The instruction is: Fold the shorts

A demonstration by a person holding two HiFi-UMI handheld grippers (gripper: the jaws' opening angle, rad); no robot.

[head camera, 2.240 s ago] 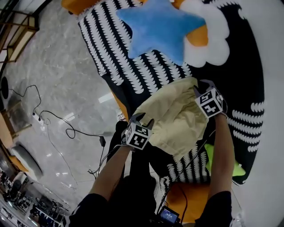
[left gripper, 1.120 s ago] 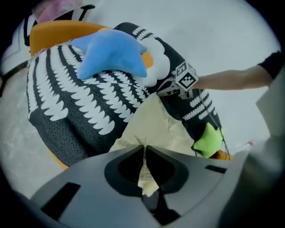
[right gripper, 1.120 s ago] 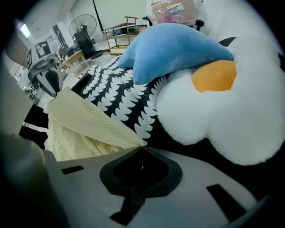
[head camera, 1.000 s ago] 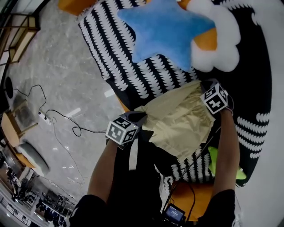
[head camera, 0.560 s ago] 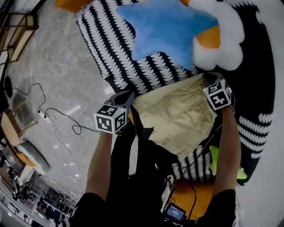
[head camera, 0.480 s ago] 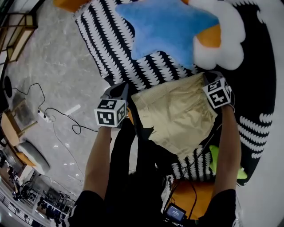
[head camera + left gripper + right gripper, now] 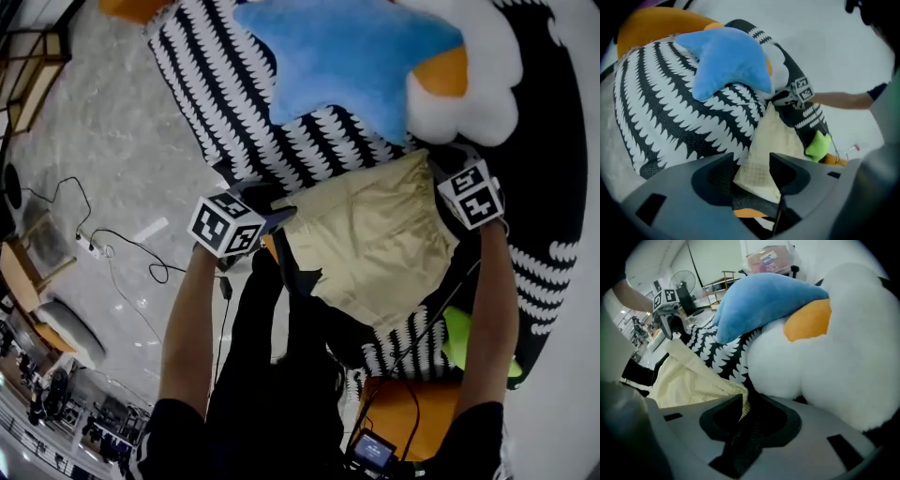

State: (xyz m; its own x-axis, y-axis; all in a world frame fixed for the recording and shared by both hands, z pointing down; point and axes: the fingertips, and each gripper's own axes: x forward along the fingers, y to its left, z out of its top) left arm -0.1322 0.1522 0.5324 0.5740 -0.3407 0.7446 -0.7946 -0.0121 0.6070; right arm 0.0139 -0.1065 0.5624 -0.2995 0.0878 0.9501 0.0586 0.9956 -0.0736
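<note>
Head view has the pale yellow fabric shorts (image 7: 375, 239) lying on the black-and-white striped cushion (image 7: 225, 94), and my left gripper (image 7: 277, 217) and right gripper (image 7: 439, 167) have just been opening, jaws spread loosely about its far corners, releasing them, I judge.

so it's one big black-and-white striped cushion (image 7: 234, 103) sitting on a grey marble floor (image 7: 103, 141); on the cushion there's a blue star pillow (image 7: 347, 56) up top, a white plush (image 7: 469, 75) with an orange patch touching it, and the beige shorts (image 7: 375, 239) spread flat just below; a green pillow (image 7: 464, 342) sits at the lower right edge; black cables (image 7: 122, 253) snake over the floor
</note>
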